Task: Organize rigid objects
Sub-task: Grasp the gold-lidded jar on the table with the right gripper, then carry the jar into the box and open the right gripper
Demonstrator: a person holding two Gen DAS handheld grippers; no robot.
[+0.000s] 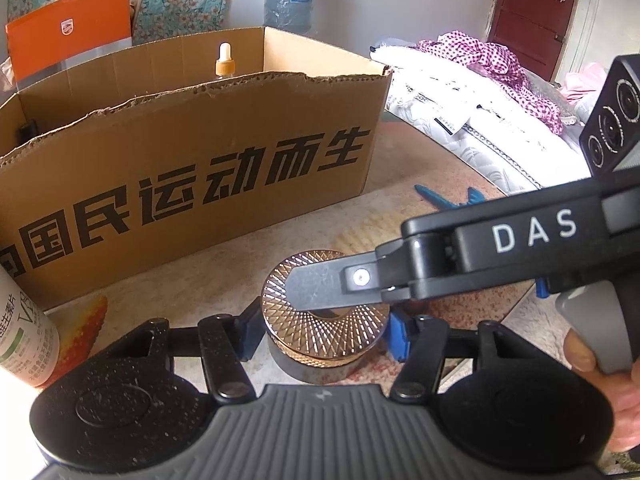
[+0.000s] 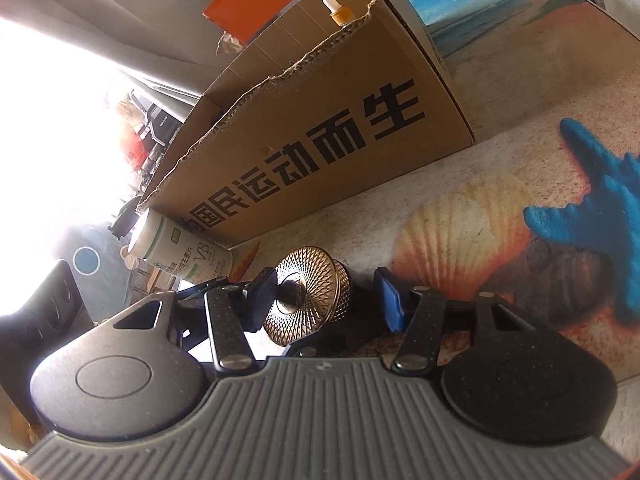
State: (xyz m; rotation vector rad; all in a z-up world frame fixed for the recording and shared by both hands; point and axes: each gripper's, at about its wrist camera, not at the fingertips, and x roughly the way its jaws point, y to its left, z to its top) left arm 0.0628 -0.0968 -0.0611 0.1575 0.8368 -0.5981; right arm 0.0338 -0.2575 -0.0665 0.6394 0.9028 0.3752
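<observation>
Jar lid: shiny copper-toned metal look, finely ribbed. Box: matt corrugated cardboard, torn rim. My pads: blue, rubbery-looking. Mat: soft printed cloth.

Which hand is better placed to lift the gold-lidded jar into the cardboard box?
Left. The left gripper has its pads against both sides of the jar, facing the cardboard box. The right gripper has one finger over the lid, its blue pad apart from the jar.
</observation>
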